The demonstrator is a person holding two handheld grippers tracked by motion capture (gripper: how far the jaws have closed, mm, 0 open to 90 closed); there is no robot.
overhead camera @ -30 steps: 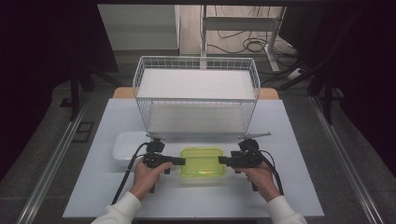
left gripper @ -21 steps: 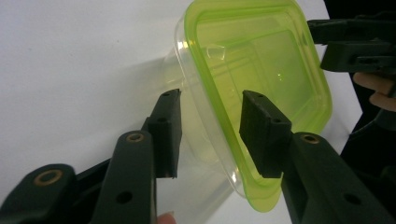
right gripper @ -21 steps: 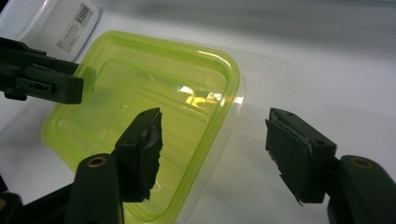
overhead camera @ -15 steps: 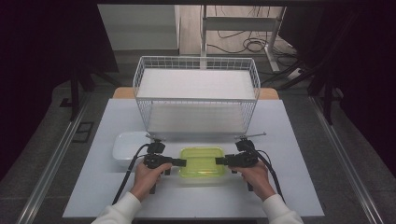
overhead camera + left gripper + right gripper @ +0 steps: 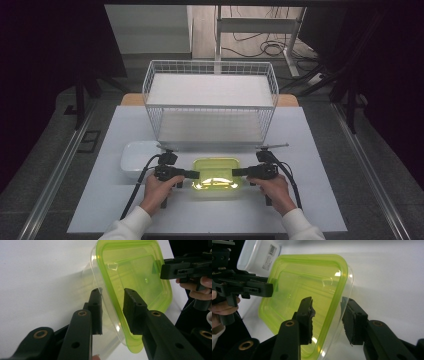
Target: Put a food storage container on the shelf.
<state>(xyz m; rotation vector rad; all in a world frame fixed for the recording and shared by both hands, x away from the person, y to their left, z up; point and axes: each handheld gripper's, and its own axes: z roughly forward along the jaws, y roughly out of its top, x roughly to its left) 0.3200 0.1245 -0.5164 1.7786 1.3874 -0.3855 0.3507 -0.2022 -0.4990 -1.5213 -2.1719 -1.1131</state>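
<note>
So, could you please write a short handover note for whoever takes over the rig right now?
Left hand-held gripper: jaws straddle the green container's left rim, just been closing, pads not yet pressing.
Right hand-held gripper: same at the right rim, a gap remains.
Container rests on the table, before the wire basket; white tub at its left.
Done: both grippers placed. Left: finish the grip, probably lift.

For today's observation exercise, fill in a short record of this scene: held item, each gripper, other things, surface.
Held item: green container, one gripper at each end
Left gripper: jaws astride its rim, just been closing
Right gripper: jaws astride the opposite rim, just been closing
Other things: white tub at left; wire basket behind
Surface: white table
</note>
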